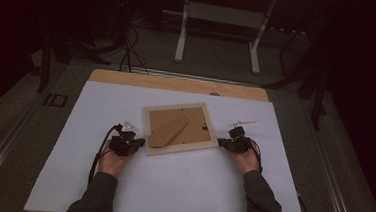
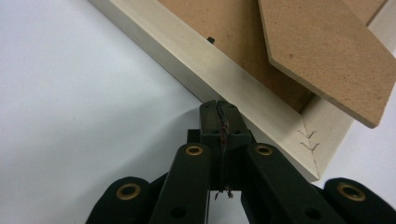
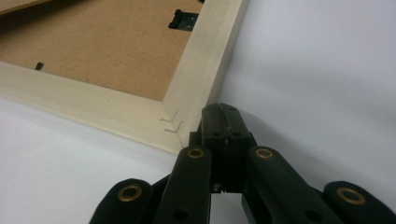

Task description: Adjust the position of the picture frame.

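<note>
**Frame lies face down, both tools closed at its sides**

On the left, the left tool (image 1: pixel 134 143) rests on the white sheet (image 1: pixel 74 128) that covers the bench, its jaws pressed together with nothing between them. In the left gripper view its tip (image 2: pixel 219 109) sits against the outer edge of the picture frame (image 1: pixel 180 129), close to a stapled corner joint.

In the middle, the pale wooden frame lies back upward, slightly skewed. Its brown backing board (image 1: pixel 194 129) sits inside the rim, and the easel stand (image 1: pixel 169 130) lies loose and slanted across it.

On the right, the right tool (image 1: pixel 223 143) is likewise closed on nothing, its tip (image 3: pixel 222 114) just beside the frame's near right corner, whether touching I cannot tell.

Judging from this, the frame is being squared or steadied between the two tips. The small black clips (image 3: pixel 183 19) on the rim remain to be dealt with.
</note>
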A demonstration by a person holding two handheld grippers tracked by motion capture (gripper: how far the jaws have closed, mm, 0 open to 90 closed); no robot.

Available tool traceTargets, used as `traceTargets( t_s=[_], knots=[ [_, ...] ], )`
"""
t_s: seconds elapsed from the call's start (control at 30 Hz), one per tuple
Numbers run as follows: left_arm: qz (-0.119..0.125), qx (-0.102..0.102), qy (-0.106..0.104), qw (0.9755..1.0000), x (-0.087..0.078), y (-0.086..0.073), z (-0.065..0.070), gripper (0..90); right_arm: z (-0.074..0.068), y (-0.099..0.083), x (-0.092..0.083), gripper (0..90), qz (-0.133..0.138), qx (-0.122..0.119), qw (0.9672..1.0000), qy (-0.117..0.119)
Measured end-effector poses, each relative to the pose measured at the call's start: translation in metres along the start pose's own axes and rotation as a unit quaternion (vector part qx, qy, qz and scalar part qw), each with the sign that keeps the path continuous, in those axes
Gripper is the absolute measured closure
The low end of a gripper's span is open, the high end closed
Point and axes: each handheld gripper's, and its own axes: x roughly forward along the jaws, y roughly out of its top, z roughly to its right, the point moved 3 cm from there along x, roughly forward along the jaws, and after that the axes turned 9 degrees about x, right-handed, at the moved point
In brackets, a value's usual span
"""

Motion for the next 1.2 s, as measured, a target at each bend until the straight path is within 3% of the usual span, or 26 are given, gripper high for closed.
traceTargets(
  t_s=[0.27,0.4,0.57,0.83,1.03,1.2],
  knots=[
    [-0.002,0.003,-0.001,1.0,-0.001,-0.001,0.003,90.0,-0.008,-0.019,-0.013,90.0,-0.006,-0.003,1.0,0.004],
    [-0.003,0.0,-0.012,0.9999,-0.002,-0.002,0.004,90.0,-0.009,-0.03,-0.018,90.0,0.003,0.004,0.9999,0.012],
    [-0.005,0.0,-0.015,0.9999,-0.006,-0.005,0.009,90.0,-0.012,-0.037,-0.022,90.0,0.011,0.009,0.9998,0.014],
    [-0.013,0.004,-0.019,0.9997,-0.01,-0.008,0.013,90.0,-0.017,-0.047,-0.029,90.0,0.001,0.002,0.9998,0.018],
    [-0.011,0.004,-0.021,0.9997,-0.01,-0.008,0.013,90.0,-0.016,-0.048,-0.029,90.0,0.003,0.0,0.9997,0.023],
    [-0.006,-0.006,-0.01,0.9999,-0.004,-0.003,0.008,90.0,-0.011,-0.038,-0.023,90.0,0.019,0.031,0.999,0.024]
  ],
)
